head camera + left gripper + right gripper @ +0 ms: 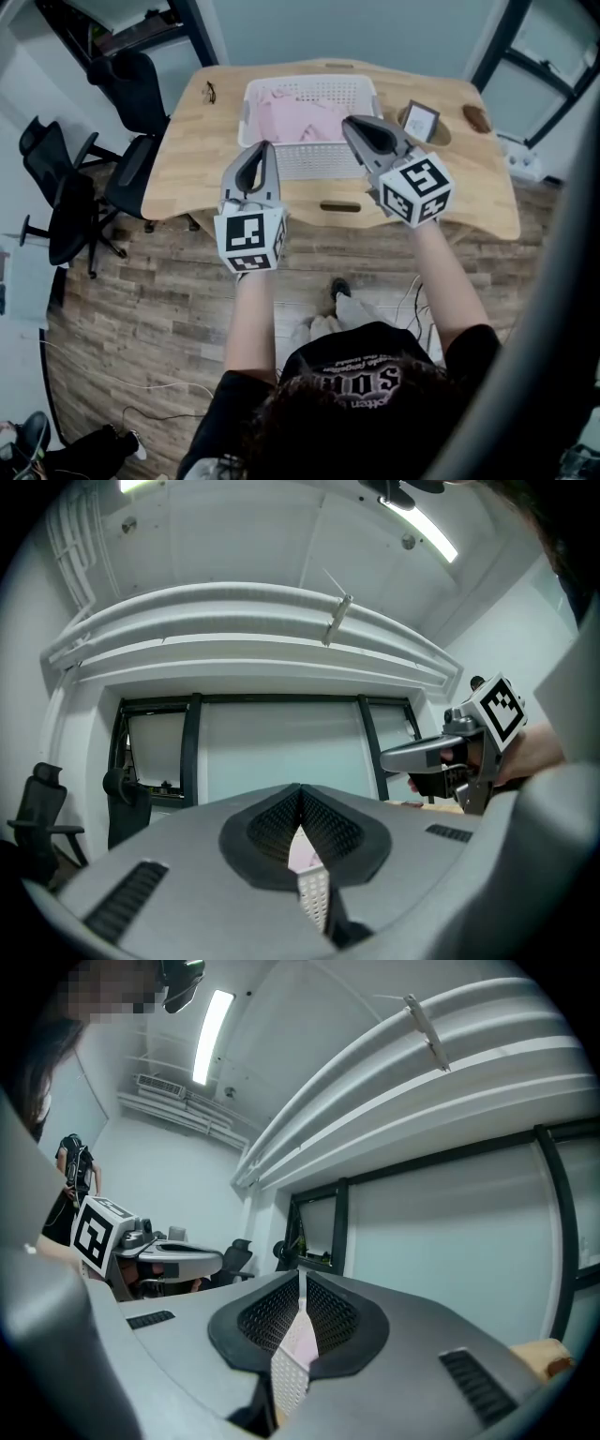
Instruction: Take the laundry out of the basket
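Nothing out yet: pink laundry [300, 117] lying in the basket [309, 161] at the tabletop [187, 178] far edge, untouched. Left gripper [264, 150] and right gripper [352, 127] hovering over the near edge, fingers pressed together, holding nothing

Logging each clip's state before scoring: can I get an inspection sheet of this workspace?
Surface: light wooden table.
Job's things: white basket on the table, with pink laundry lying inside it.
Clutter: small framed item and brown object to the right of the basket; small dark item at the far left.
Grippers: left hand-held gripper and right hand-held gripper are both shut and empty, held above the basket's near side.
Cables: thin cables on the floor.
Surroundings: black office chairs left of the table; plank floor.
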Tool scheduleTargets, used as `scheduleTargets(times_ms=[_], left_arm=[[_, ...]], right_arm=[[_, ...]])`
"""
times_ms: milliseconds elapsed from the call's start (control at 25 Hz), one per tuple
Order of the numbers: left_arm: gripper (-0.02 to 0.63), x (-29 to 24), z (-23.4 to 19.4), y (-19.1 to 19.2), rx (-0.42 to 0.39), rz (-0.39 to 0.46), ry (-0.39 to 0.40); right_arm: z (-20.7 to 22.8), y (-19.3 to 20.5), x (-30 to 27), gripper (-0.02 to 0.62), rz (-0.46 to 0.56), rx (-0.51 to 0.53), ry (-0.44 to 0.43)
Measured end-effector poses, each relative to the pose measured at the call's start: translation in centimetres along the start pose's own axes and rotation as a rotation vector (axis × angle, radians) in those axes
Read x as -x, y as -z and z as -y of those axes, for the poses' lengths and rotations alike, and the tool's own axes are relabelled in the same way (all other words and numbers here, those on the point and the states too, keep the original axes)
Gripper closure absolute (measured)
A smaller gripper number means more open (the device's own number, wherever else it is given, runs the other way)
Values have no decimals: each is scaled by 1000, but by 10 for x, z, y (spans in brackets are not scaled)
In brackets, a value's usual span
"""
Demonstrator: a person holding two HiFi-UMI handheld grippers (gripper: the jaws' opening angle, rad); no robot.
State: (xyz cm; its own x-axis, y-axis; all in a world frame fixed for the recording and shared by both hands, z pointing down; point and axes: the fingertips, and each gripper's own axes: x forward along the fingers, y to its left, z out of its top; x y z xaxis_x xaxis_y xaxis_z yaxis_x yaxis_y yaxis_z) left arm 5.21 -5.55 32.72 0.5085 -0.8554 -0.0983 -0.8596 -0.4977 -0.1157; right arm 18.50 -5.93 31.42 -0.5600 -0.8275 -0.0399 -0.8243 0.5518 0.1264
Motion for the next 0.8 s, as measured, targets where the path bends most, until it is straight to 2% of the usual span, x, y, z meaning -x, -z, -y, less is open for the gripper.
scheduleTargets(times_ms=[440, 800], left_arm=[[606, -40, -36, 7, -17, -16, -64], [604, -79, -54, 6, -24, -11, -87]], right_arm=[[32, 7, -58, 565, -6, -8, -87], [56, 13, -102, 565, -23, -19, -177]])
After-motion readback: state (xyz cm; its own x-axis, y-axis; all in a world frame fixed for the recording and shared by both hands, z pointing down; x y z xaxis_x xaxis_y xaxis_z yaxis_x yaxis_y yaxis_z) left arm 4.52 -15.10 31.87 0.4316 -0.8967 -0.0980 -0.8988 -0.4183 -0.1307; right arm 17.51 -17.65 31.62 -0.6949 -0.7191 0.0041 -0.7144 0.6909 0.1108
